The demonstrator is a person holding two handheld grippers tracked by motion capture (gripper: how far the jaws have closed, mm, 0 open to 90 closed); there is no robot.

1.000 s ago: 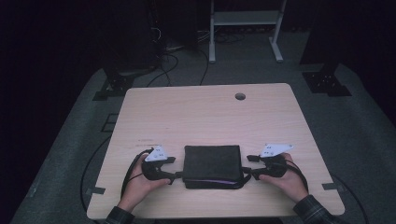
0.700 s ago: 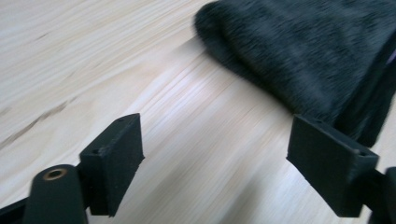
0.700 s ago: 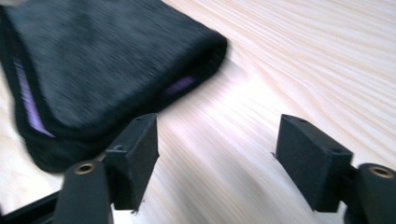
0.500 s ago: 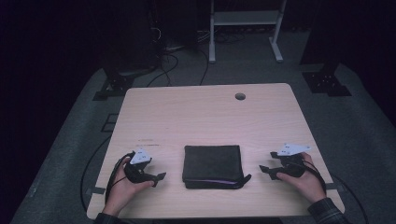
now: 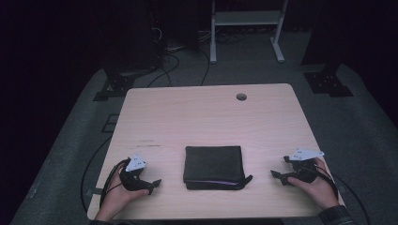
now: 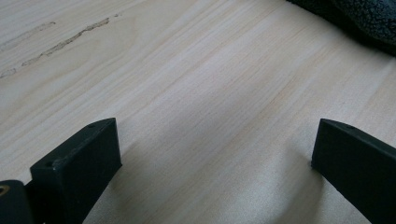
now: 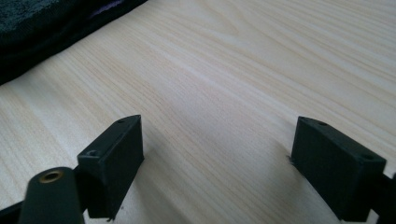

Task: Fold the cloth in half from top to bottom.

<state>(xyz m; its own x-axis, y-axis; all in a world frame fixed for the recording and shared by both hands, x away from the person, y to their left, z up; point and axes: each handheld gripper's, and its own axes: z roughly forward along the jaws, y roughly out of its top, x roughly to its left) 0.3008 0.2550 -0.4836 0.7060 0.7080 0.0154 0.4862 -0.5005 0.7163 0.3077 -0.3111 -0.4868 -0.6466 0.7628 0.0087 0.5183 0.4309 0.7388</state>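
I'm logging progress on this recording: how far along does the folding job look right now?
Done, it seems: the dark folded cloth lies as a neat square near the front edge of the light wooden table. In hand: nothing. The left gripper and right gripper rest open on the wood either side of it, apart from it. Left: apparently nothing, though one dark corner pokes out at its front right.

Both grippers are black — the left gripper (image 5: 149,185) and right gripper (image 5: 278,176) each carry a grey three-cornered plate and trailing black cable; blocky jaws with small screw holes.
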